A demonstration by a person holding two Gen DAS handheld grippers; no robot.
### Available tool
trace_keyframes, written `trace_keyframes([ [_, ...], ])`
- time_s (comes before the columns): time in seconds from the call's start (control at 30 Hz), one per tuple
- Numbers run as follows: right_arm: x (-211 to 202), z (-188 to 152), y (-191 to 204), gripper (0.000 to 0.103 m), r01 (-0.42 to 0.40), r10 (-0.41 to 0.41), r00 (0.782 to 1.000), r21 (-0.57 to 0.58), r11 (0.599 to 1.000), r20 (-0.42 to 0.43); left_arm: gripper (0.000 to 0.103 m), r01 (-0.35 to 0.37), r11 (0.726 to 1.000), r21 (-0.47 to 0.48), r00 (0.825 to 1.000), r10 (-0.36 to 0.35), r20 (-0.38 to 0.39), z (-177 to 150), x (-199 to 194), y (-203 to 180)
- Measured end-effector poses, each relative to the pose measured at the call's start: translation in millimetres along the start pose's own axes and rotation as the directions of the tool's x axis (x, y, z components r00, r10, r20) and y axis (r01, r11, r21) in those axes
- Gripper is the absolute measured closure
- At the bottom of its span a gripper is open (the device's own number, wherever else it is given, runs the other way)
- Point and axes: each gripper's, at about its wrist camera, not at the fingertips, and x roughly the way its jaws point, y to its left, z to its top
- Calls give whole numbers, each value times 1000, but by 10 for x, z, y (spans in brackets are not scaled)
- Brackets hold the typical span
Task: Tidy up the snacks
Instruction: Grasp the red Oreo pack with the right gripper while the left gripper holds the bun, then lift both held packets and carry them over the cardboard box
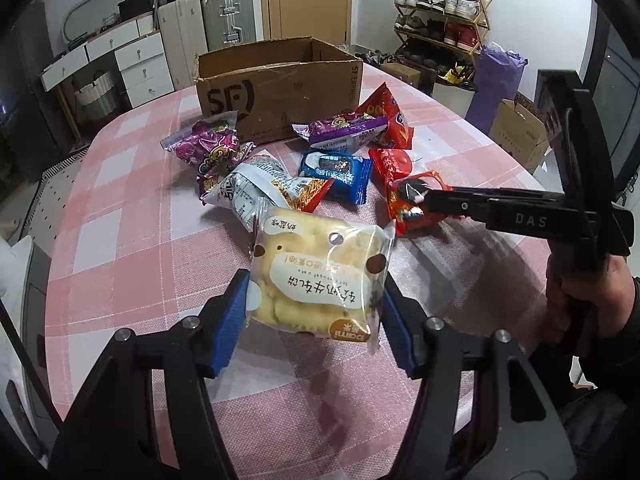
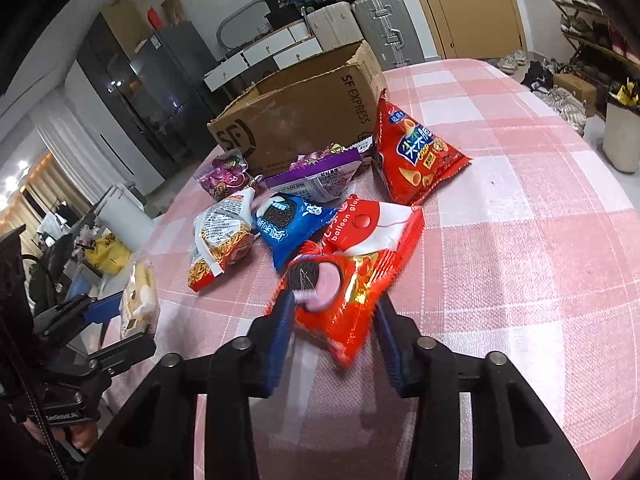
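With the left gripper (image 1: 314, 312) closed on the biscuit pack (image 1: 320, 280) and the right gripper (image 2: 334, 320) seemingly pinching the red cookie packet (image 2: 340, 300) above the table, both need carrying to the cardboard box (image 1: 276, 84).

The far cardboard box (image 2: 304, 120) reads "SF" on its front and "SF EXPRESS" on its right side. The near cracker packet (image 1: 320, 280) says "bami". The red-and-white packet (image 2: 372, 224) reads "balloon". The right gripper (image 1: 424, 196) arm carries "DAS".
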Motion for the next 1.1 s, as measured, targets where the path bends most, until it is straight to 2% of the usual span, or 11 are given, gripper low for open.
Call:
trace_keyframes([
  [0.2,-15,-69,-49,72,-28,28,1000,10,1000,-9,43,-3,1000,4,1000,3,-1,-7,-19,-21],
  [0.37,-34,-97,-35,84,-62,62,998,-7,998,-9,43,-7,1000,4,1000,7,-6,-11,-31,-24],
  [0.43,-47,-101,-7,86,-73,73,997,-20,997,-6,43,-8,1000,3,1000,8,-7,-8,-29,-25],
  [0.53,-28,-89,1,85,-31,31,999,-17,999,-14,43,-11,1000,3,1000,11,-6,-8,-35,-19],
  [0.63,6,-49,-24,77,-20,20,999,-6,1000,-26,43,-8,1000,-2,1000,8,-9,-24,-31,-9],
  [0.73,51,-12,3,54,-27,27,999,3,1000,-39,43,-4,1000,-7,1000,4,-14,-53,-29,6],
  [0.77,73,0,26,50,-37,37,998,3,999,-43,43,-2,1000,-9,1000,2,-14,-61,-30,14],
  [1.0,296,117,236,49,-28,25,997,-33,999,-73,43,7,1000,-27,1000,-7,-21,-100,5,88],
  [1.1,412,158,339,40,-18,13,996,-58,998,-91,43,9,999,-38,1000,-9,-23,-124,16,140],
])
